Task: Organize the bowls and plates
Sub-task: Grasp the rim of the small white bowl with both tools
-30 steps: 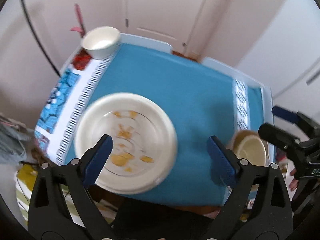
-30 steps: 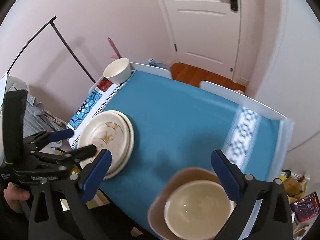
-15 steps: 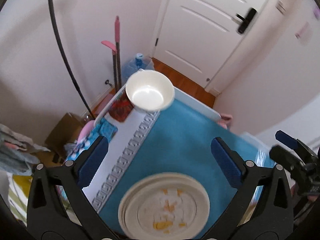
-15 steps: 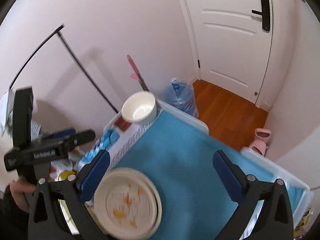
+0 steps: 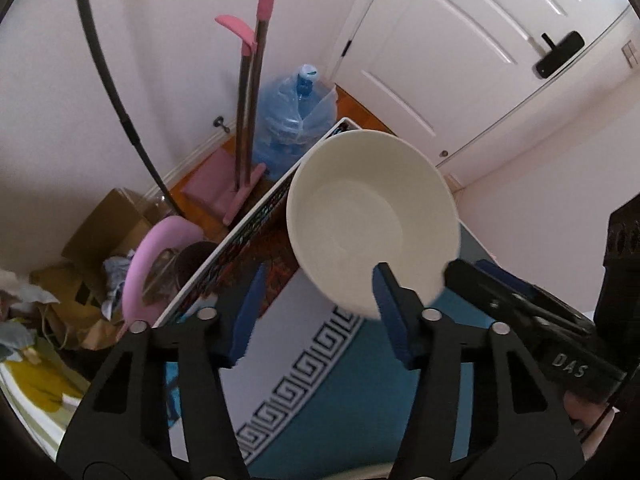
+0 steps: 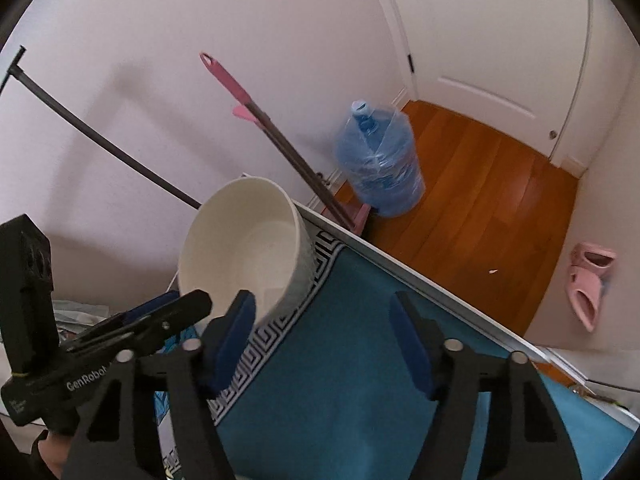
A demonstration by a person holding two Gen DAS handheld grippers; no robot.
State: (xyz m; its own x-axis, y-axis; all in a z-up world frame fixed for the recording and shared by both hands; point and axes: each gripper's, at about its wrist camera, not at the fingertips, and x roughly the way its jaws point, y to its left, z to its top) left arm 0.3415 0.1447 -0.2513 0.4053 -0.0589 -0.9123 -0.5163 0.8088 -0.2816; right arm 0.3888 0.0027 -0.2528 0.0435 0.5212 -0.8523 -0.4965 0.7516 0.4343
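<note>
Bowl [image 5: 372, 216]: white, deep, empty, upright at the far corner of the surface [image 6: 340, 380], on the blue cloth's patterned border. Left claw [image 5: 316, 312] angled steeply down, jaws just narrowing, half spread astride the near rim; contact indiscernible. Right claw [image 6: 324, 336] likewise half spread, narrowing, nothing between. Bowl's near rim is hidden behind the fingers.

White bowl [image 6: 244, 248] at table [image 6: 400, 276] corner, perhaps untouched
</note>
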